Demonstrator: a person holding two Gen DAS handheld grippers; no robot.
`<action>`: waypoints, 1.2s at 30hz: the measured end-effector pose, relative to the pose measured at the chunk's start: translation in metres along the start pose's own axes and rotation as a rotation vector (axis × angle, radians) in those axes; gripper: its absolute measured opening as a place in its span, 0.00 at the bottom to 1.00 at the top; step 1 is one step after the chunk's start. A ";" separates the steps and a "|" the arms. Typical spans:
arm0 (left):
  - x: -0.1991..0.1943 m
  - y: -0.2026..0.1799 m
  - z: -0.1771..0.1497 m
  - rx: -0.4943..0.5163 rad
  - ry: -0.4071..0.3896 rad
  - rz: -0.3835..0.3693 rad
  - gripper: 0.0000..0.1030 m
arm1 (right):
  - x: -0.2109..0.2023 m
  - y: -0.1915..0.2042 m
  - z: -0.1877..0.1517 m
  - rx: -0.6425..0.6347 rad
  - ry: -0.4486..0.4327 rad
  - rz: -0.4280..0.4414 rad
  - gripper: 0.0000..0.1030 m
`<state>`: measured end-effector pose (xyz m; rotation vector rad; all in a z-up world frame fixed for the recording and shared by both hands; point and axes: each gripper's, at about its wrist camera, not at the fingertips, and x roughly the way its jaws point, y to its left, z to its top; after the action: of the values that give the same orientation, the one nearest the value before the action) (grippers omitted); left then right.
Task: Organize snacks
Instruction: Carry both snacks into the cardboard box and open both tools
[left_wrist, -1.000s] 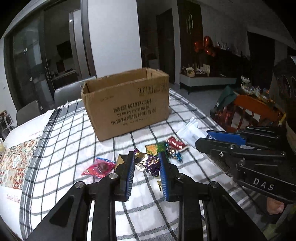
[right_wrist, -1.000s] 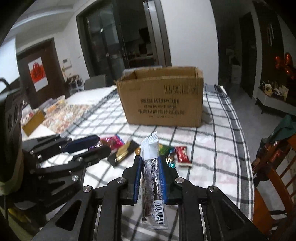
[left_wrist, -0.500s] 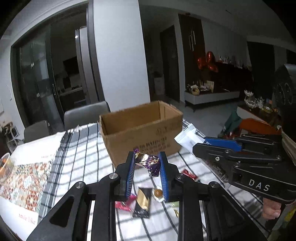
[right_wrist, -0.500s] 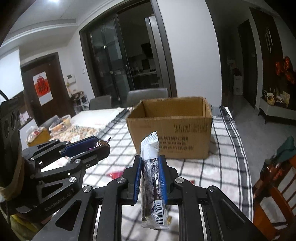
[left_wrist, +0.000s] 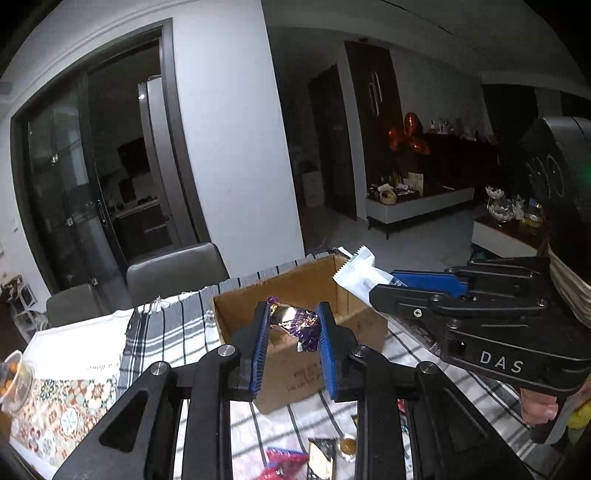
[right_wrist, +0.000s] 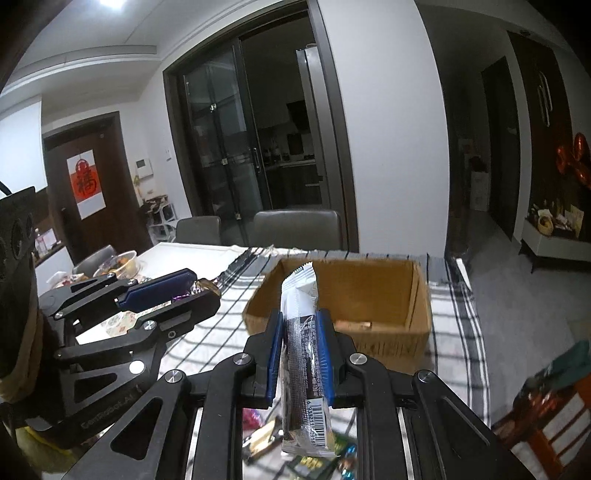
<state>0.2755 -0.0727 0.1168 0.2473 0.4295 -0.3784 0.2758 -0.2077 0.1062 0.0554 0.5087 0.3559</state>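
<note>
**Both grippers loaded, held above the open box**

The tabletop, under a black-and-white checked cloth, carries an open cardboard box with a small brown scrap lying on its floor. 2 grey chairs stand at the far edge, in front of dark glass doors.

The right gripper is raised on the near side of the box, its jaws closed tight on a long white-and-dark snack bar that stands upright between the blue pads, its barcode end hanging below them and its white top showing against the box opening. The left gripper is held level with it to the left, jaws narrowed onto a crumpled purple-and-gold candy, which sits in the air in front of the box's near wall.

Below both tools, loose snacks lie on the cloth: a dark gold-edged packet, a pink wrapper and some small sweets.
</note>
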 end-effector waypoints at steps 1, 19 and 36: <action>0.004 0.002 0.003 -0.001 0.004 -0.002 0.25 | 0.004 -0.001 0.004 -0.005 0.001 -0.004 0.19; 0.105 0.035 0.021 -0.051 0.069 -0.054 0.25 | 0.103 -0.044 0.039 -0.063 0.089 -0.052 0.19; 0.090 0.038 0.009 -0.068 0.074 0.024 0.49 | 0.089 -0.045 0.028 -0.032 0.076 -0.109 0.37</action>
<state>0.3702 -0.0689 0.0900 0.2006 0.5112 -0.3308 0.3764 -0.2183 0.0825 -0.0171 0.5786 0.2599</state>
